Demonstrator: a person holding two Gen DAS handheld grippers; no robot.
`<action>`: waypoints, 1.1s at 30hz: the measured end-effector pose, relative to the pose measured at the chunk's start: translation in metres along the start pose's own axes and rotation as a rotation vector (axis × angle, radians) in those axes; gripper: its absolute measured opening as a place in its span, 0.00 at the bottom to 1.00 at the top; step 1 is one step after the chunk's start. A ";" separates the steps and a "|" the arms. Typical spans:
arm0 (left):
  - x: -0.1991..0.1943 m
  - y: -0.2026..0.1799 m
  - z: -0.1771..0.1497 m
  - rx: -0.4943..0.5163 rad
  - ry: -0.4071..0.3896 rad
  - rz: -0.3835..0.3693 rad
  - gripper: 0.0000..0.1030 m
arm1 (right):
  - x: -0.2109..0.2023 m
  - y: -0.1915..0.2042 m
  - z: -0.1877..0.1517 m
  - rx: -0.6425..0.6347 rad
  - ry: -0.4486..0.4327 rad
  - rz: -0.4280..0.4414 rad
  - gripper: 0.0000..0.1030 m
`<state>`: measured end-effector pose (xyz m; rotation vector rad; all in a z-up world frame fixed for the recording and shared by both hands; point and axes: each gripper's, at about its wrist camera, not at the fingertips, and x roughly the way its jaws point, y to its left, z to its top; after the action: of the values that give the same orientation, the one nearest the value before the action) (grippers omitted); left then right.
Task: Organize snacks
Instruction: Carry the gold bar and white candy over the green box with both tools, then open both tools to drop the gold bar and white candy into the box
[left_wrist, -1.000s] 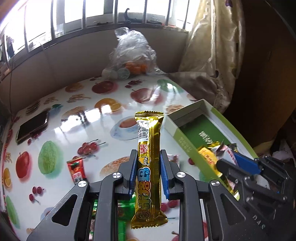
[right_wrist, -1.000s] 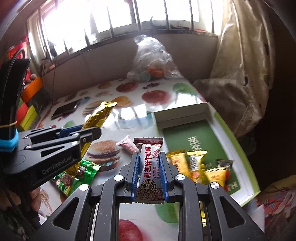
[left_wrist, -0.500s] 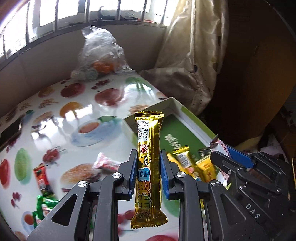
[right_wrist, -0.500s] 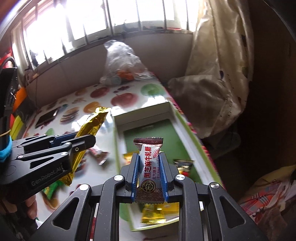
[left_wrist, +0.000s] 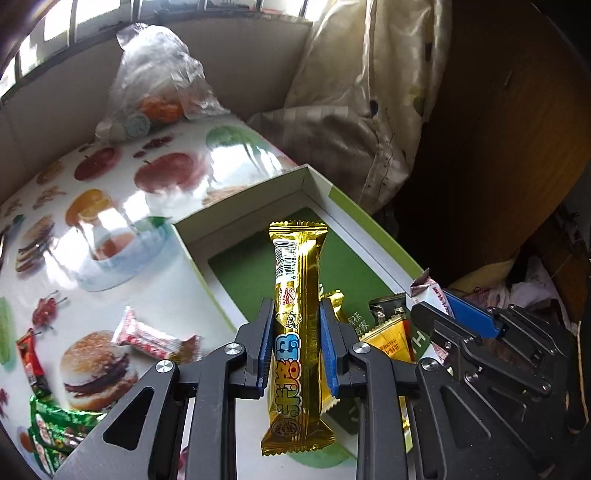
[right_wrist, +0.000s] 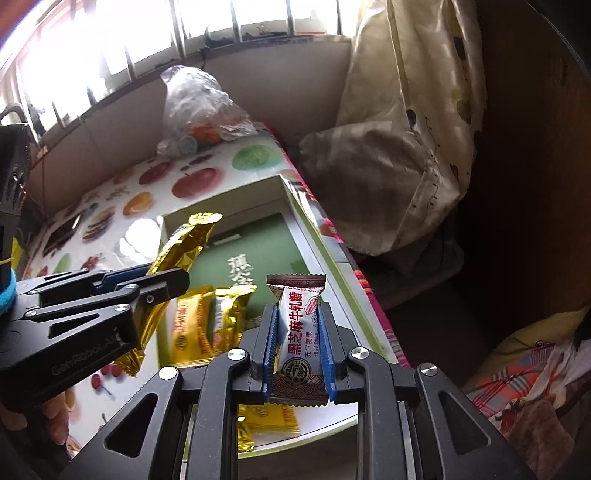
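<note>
My left gripper (left_wrist: 297, 336) is shut on a long gold snack bar (left_wrist: 297, 295) and holds it above the near left part of the green-lined white box (left_wrist: 258, 273). My right gripper (right_wrist: 297, 339) is shut on a white and brown sesame candy (right_wrist: 299, 332) and hovers over the box's (right_wrist: 255, 240) near right side. Several yellow snack packets (right_wrist: 199, 325) lie in the box's near end. The right gripper (left_wrist: 447, 317) shows in the left wrist view, the left gripper (right_wrist: 147, 280) in the right wrist view.
A pink-wrapped candy (left_wrist: 155, 338), a red packet (left_wrist: 31, 360) and green packets (left_wrist: 55, 428) lie on the fruit-print tablecloth (left_wrist: 110, 206) left of the box. A clear plastic bag (left_wrist: 155, 81) stands at the back. A curtain (right_wrist: 399, 147) hangs at the right.
Both grippers have moved right and forward with their snacks, from over the tablecloth to above the box. Their grips have not changed.
</note>
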<state>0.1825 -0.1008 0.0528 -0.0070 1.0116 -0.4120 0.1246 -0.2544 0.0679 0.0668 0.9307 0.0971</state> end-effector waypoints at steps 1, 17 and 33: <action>0.004 0.000 0.000 -0.009 0.008 0.000 0.23 | 0.002 -0.001 0.000 -0.002 0.003 -0.002 0.20; 0.031 -0.003 0.000 -0.045 0.030 0.002 0.23 | 0.033 -0.005 0.001 -0.034 0.043 -0.028 0.20; 0.033 -0.003 -0.001 -0.032 0.033 0.009 0.32 | 0.038 -0.007 0.003 -0.032 0.039 -0.024 0.26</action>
<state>0.1959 -0.1148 0.0262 -0.0247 1.0506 -0.3886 0.1500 -0.2576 0.0381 0.0246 0.9679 0.0910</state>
